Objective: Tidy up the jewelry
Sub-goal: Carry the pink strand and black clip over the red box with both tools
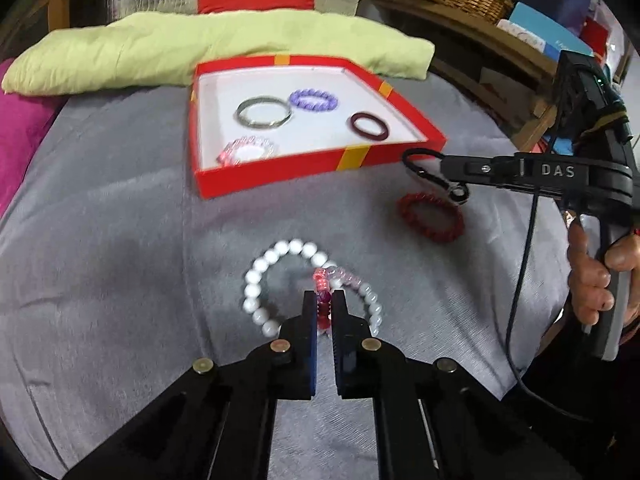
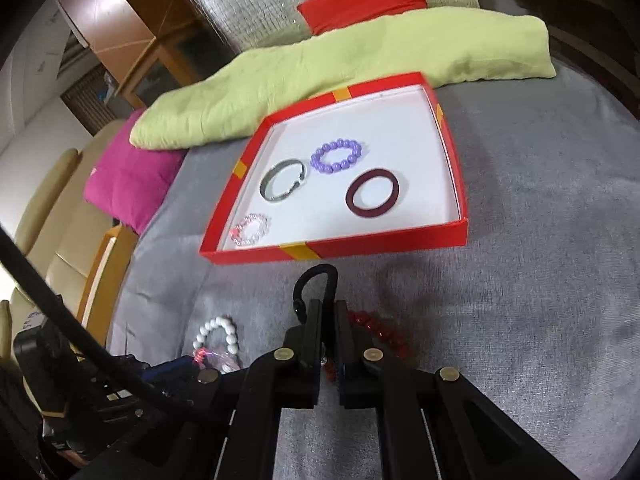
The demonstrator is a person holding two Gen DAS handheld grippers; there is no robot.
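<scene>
Here a grey cloth (image 1: 120, 240) spreads under both tools, with a green pillow (image 2: 360, 64) beyond. Ahead, four bracelets lie in the red box (image 2: 400, 246). The left gripper (image 1: 325, 300) pinches a pink-red bracelet (image 1: 323, 292); the right gripper (image 2: 329, 312) clamps a black carabiner (image 2: 314, 284).

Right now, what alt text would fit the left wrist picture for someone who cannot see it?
A black gripper pinches a pink and red bracelet above a white bead bracelet on a grey cloth. Beyond lies a red box holding four bracelets. At right, a second gripper holds a black clip near a red bracelet.
</scene>
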